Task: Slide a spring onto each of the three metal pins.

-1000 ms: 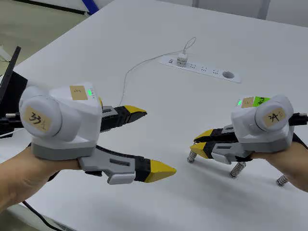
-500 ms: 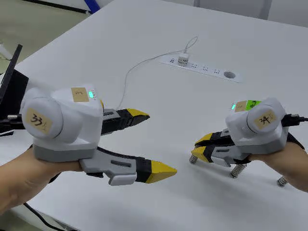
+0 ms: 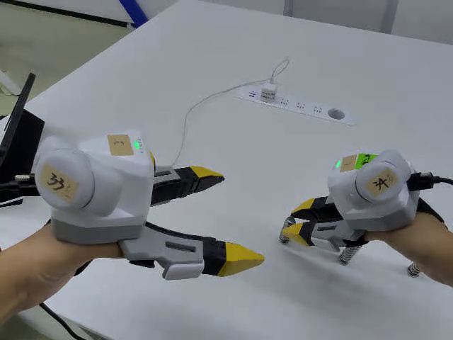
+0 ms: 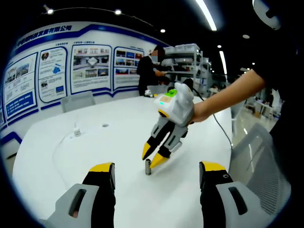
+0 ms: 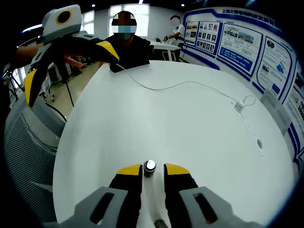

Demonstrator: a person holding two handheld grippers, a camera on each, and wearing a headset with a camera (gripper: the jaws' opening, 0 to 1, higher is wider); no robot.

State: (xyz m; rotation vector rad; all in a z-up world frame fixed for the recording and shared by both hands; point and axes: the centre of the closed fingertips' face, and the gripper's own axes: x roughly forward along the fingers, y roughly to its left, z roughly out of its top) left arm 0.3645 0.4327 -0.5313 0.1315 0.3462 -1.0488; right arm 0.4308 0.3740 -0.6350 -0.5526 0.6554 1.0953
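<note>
Three short metal pins with springs on them stand on the white table at the right: one pin just off my right gripper's tips, a second pin under that gripper's body, and a third pin by the hand. My right gripper hangs low with its jaws a narrow gap apart. In the right gripper view the first pin's top sits between the tips of my right gripper. My left gripper hovers wide open at the left, holding nothing. From the left gripper view the same pin stands just below the right gripper.
A white power strip with a plug and a long cable lies across the far middle of the table. A black object stands at the left edge. Past the table are a mesh chair and people.
My right gripper has sunk a little and closed in on the leftmost pin. My left gripper has stayed open in much the same place. The head camera has shifted slightly.
</note>
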